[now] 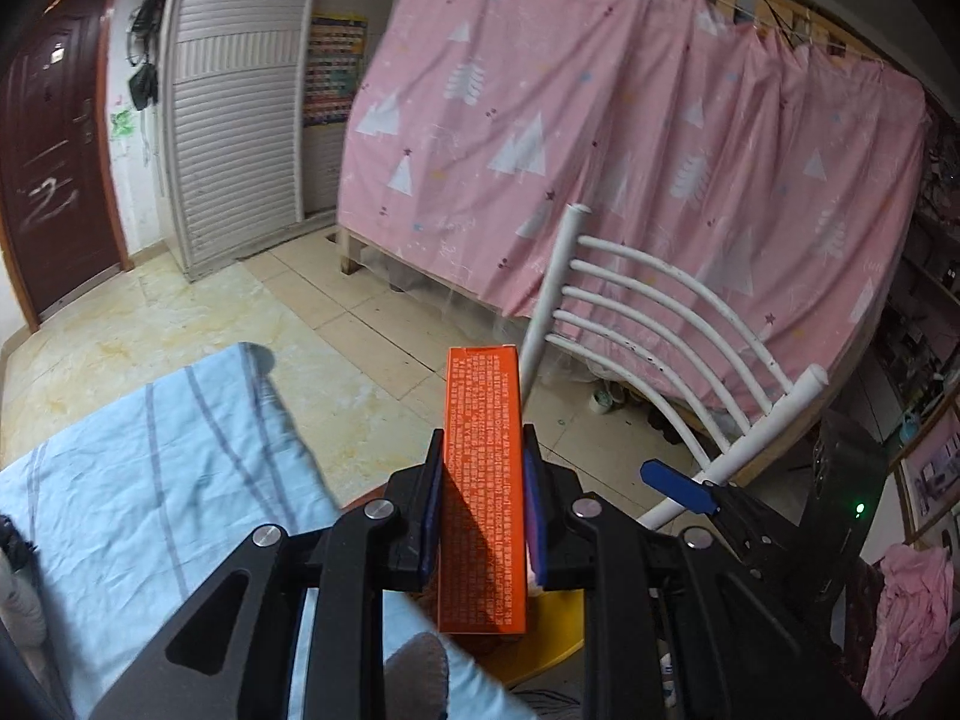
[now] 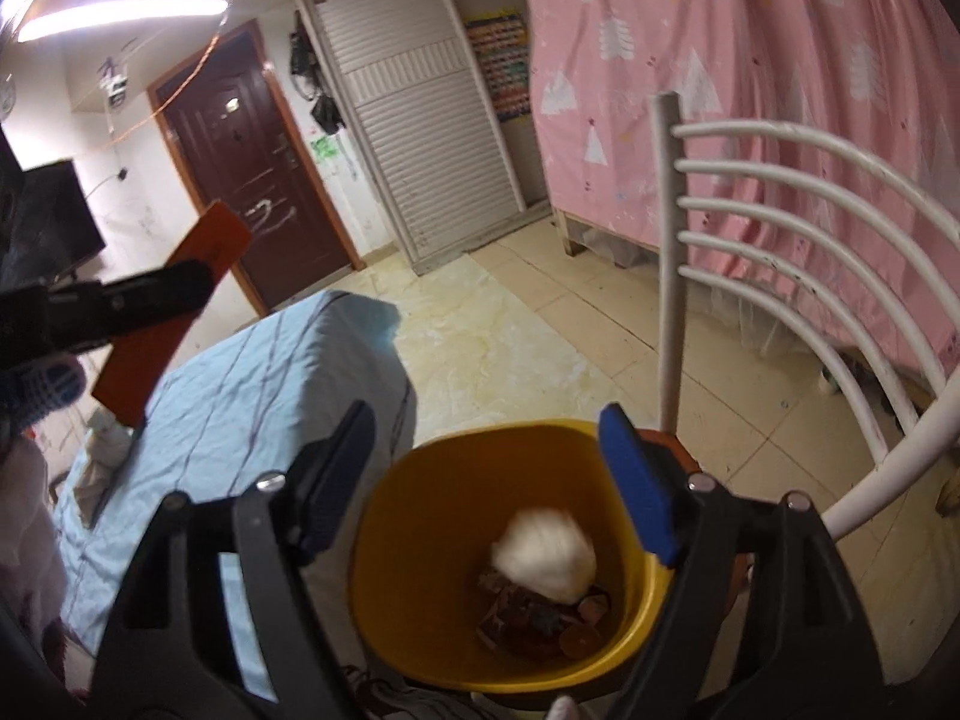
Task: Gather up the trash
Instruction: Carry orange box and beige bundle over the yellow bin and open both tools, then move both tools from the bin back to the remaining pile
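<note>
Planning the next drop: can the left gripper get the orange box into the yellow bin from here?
Probably yes. The left gripper holds the orange box beside the yellow bin, whose mouth is open; the right gripper hovers over it.

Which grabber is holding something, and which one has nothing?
The left gripper is shut on the orange box. The right gripper is open and holds nothing, above the yellow bin, where a white wad shows.

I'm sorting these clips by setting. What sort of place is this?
Probably a lived-in bedroom at home: a bed frame draped in a pink tree-print sheet, a white louvred wardrobe, and a white chair on a tiled floor.
</note>
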### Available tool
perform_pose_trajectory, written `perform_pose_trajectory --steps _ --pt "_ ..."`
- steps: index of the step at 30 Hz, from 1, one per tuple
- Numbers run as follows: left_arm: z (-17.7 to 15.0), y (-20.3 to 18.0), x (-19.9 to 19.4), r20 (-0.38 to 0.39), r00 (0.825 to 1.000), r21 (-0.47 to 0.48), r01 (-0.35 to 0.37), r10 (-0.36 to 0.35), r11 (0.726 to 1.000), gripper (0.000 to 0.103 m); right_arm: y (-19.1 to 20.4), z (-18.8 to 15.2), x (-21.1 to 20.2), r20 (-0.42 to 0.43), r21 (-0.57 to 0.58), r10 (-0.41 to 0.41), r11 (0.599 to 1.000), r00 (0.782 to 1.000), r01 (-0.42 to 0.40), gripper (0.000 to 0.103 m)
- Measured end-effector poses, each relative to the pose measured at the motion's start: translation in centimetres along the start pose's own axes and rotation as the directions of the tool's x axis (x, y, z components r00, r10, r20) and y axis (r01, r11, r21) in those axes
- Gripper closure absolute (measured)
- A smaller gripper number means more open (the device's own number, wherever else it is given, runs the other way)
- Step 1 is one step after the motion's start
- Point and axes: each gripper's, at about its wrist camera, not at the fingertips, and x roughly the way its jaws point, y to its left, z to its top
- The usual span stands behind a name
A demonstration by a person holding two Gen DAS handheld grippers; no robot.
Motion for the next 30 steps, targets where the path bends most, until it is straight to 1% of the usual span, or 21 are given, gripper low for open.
perform_pose_trajectory --steps 2,4,5,6,9,13,17,19,23,28,30 --pt "0.1 -0.3 0.7 -0.009 1.0 0.005 0.013 -0.013 1.0 0.086 -0.8 0.0 -0.3 0.014 0.027 -0.008 1.0 1.0 0.007 0.029" --pt "0.1 -0.8 1.4 -0.009 1.0 0.009 0.015 -0.015 1.0 0.071 -1.5 0.2 -0.5 0.024 0.048 -0.013 0.999 1.0 0.012 0.029" --pt "0.1 -1.0 1.7 -0.013 1.0 0.01 0.011 -0.011 1.0 0.056 -1.7 0.3 -0.7 0.029 0.054 -0.015 0.998 0.999 0.014 0.029" --pt "-0.1 -1.2 2.0 -0.018 1.0 0.011 0.007 -0.007 1.0 0.048 -2.0 0.3 -0.8 0.033 0.061 -0.022 0.998 0.999 0.02 0.029" --pt "-0.3 -1.2 2.1 -0.026 1.0 0.022 -0.01 0.01 1.0 0.046 -2.3 0.2 -0.9 0.034 0.072 -0.028 0.997 0.999 0.025 0.027" --pt "-0.3 -0.5 1.2 -0.015 1.0 0.001 -0.011 0.011 1.0 0.044 -2.1 0.2 -0.9 0.034 0.072 -0.021 0.997 0.999 0.018 0.027" --pt "-0.6 0.0 0.3 -0.002 1.0 -0.026 -0.009 0.009 1.0 0.043 -1.0 0.2 -1.0 0.038 0.05 -0.007 0.999 0.999 0.005 0.027" --pt "-0.9 0.3 -0.5 -0.001 1.0 -0.023 -0.012 0.012 1.0 0.043 -0.2 0.2 -1.3 0.047 0.032 0.001 0.999 0.999 -0.002 0.027" --pt "-1.6 0.8 -2.6 0.005 0.999 0.007 -0.035 0.035 0.999 0.043 1.4 0.2 -2.0 0.067 0.001 0.022 1.0 0.998 -0.022 0.02" --pt "-2.5 2.2 -5.7 0.039 0.998 0.005 -0.053 0.053 0.999 0.043 4.0 0.2 -2.6 0.08 -0.04 0.072 0.997 0.994 -0.069 0.013" --pt "-2.9 2.9 -6.9 0.05 0.997 0.005 -0.065 0.064 0.998 0.042 5.2 0.1 -2.6 0.071 -0.055 0.08 0.996 0.994 -0.076 0.011"
